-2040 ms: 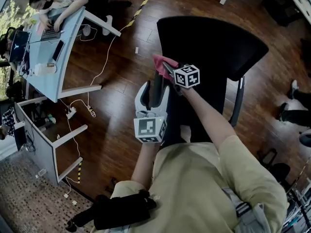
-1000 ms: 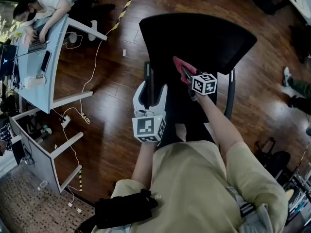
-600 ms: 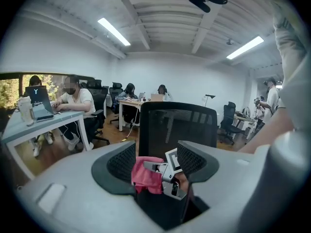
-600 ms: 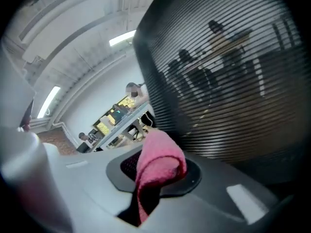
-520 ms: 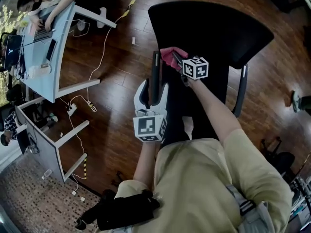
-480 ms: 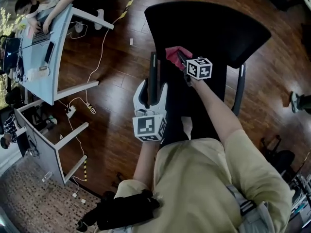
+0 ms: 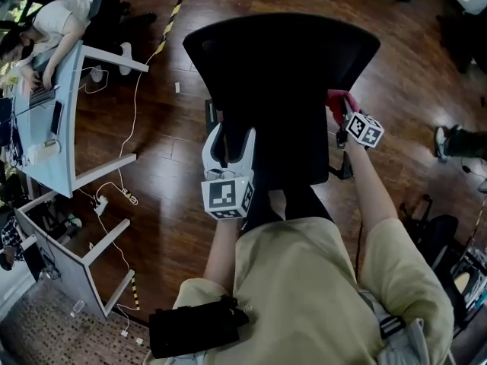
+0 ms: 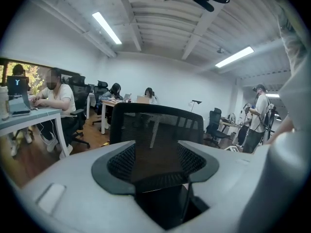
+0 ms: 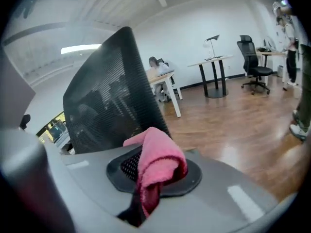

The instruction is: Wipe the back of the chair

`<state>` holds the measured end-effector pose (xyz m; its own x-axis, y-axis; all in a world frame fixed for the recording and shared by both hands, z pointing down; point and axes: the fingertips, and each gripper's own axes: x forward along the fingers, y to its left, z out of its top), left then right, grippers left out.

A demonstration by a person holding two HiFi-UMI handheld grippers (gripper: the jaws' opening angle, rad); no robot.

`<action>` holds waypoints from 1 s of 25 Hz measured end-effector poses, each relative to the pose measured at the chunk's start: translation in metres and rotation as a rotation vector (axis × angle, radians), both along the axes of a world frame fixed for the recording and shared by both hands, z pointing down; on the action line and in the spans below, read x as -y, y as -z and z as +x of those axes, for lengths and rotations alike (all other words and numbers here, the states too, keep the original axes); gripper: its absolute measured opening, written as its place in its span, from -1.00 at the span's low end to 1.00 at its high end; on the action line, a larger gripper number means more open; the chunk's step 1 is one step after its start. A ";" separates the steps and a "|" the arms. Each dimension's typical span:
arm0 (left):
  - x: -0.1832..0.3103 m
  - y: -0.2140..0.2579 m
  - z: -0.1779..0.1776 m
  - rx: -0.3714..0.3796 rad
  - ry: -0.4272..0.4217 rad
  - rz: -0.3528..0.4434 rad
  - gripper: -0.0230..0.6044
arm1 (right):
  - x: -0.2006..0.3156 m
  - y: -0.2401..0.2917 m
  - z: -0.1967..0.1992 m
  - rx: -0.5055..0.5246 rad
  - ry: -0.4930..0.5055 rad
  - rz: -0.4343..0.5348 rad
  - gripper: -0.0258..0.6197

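Note:
The black mesh chair back [image 7: 281, 59] stands in front of me in the head view. My left gripper [image 7: 227, 139] sits at its lower left edge, shut on a dark bar of the chair. In the left gripper view that dark strip runs between the jaws [image 8: 155, 154], with the mesh back [image 8: 155, 125] behind. A pink cloth [image 7: 335, 101] is pinched in my right gripper [image 7: 342, 114] at the back's right edge. The right gripper view shows the folded cloth [image 9: 158, 164] bulging from the shut gripper [image 9: 155, 176], beside the mesh back [image 9: 107, 101].
A light desk [image 7: 53, 128] with a person at a laptop stands at the far left. Cables [image 7: 125, 196] trail on the wooden floor, with striped tape [image 7: 171, 14] beyond. A person's shoe [image 7: 449, 139] is at the right. Desks and an office chair [image 9: 252, 59] stand further off.
My right gripper has carried the pink cloth across the chair back from the left-middle to the right edge. The left gripper keeps its hold on the chair.

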<state>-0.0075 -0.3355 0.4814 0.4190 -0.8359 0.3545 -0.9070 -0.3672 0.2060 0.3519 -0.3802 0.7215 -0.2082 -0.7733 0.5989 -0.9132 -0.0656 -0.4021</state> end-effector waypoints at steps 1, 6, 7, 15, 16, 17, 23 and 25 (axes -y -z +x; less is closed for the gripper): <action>-0.001 0.000 0.000 0.002 0.005 -0.002 -0.14 | 0.001 -0.002 -0.015 0.011 0.041 0.001 -0.79; -0.013 -0.007 -0.016 0.025 0.054 -0.026 -0.14 | 0.002 -0.017 -0.189 0.149 0.379 0.006 -0.79; -0.016 -0.010 -0.022 0.030 0.058 -0.031 -0.14 | 0.002 -0.018 -0.231 0.179 0.453 0.020 -0.79; -0.028 -0.014 -0.053 0.075 0.134 -0.046 -0.14 | 0.014 -0.018 -0.429 0.316 0.728 0.109 -0.79; -0.027 -0.016 -0.051 0.072 0.129 -0.051 -0.14 | 0.023 -0.023 -0.415 0.302 0.689 0.102 -0.79; -0.025 -0.017 -0.051 0.070 0.123 -0.056 -0.14 | 0.032 -0.025 -0.398 0.287 0.645 0.101 -0.79; -0.017 -0.034 -0.024 0.014 0.036 -0.060 -0.14 | 0.043 -0.023 -0.177 0.138 0.274 0.126 -0.79; -0.009 -0.035 -0.010 -0.004 0.008 -0.052 -0.14 | 0.029 -0.023 -0.099 0.057 0.192 0.101 -0.78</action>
<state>-0.0172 -0.3262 0.5160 0.4140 -0.8196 0.3961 -0.9089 -0.3486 0.2288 0.2531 -0.4093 0.7446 -0.3888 -0.7716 0.5034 -0.8807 0.1509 -0.4489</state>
